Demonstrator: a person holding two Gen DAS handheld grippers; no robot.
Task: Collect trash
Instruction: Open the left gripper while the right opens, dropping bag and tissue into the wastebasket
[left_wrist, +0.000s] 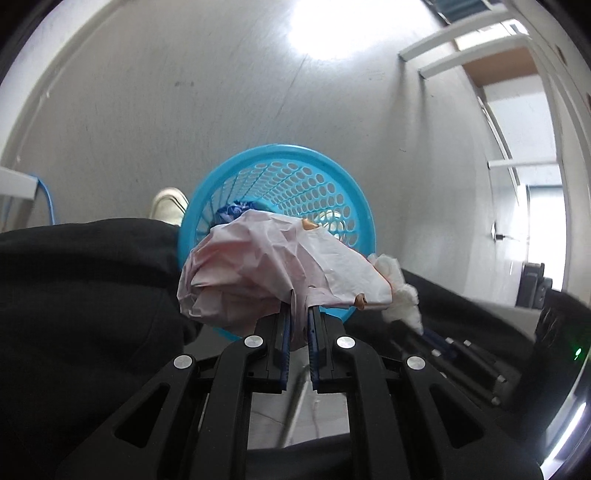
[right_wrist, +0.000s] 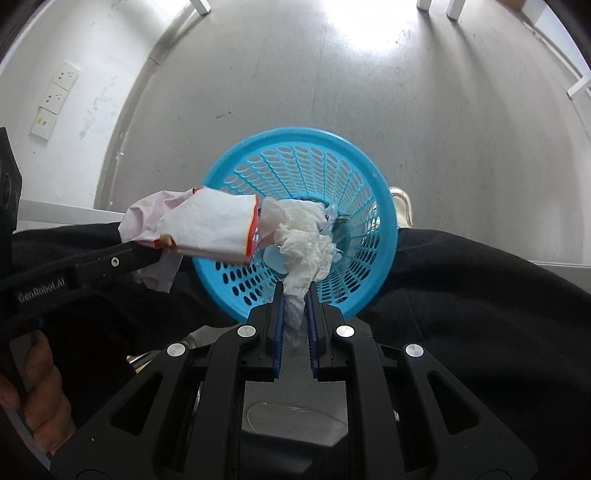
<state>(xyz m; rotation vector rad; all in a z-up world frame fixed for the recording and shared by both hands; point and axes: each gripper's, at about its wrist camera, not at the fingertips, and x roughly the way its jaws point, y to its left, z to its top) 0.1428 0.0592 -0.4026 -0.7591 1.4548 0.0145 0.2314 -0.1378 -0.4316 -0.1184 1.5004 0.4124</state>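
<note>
A blue plastic basket (right_wrist: 299, 221) with perforated walls stands on the grey floor (right_wrist: 424, 129) between the legs of a person in black trousers (left_wrist: 85, 295), whose pale shoe (left_wrist: 168, 205) shows beside its rim. Both grippers point steeply down over it. The left gripper (left_wrist: 299, 314) has its jaws pinching a crumpled pinkish-white wrapper (left_wrist: 266, 269) with orange marks at its edges; the wrapper hangs over the near rim of the basket, partly above its opening. The right gripper (right_wrist: 295, 299) has its jaws closed on a wad of white tissue (right_wrist: 303, 243), which bunches up from between the blue pads and reaches over the mouth of the basket. Something dark blue (left_wrist: 236, 211) already lies inside the basket. In the right wrist view a bare hand (right_wrist: 33, 387) grips the left tool's handle at the lower left.
</note>
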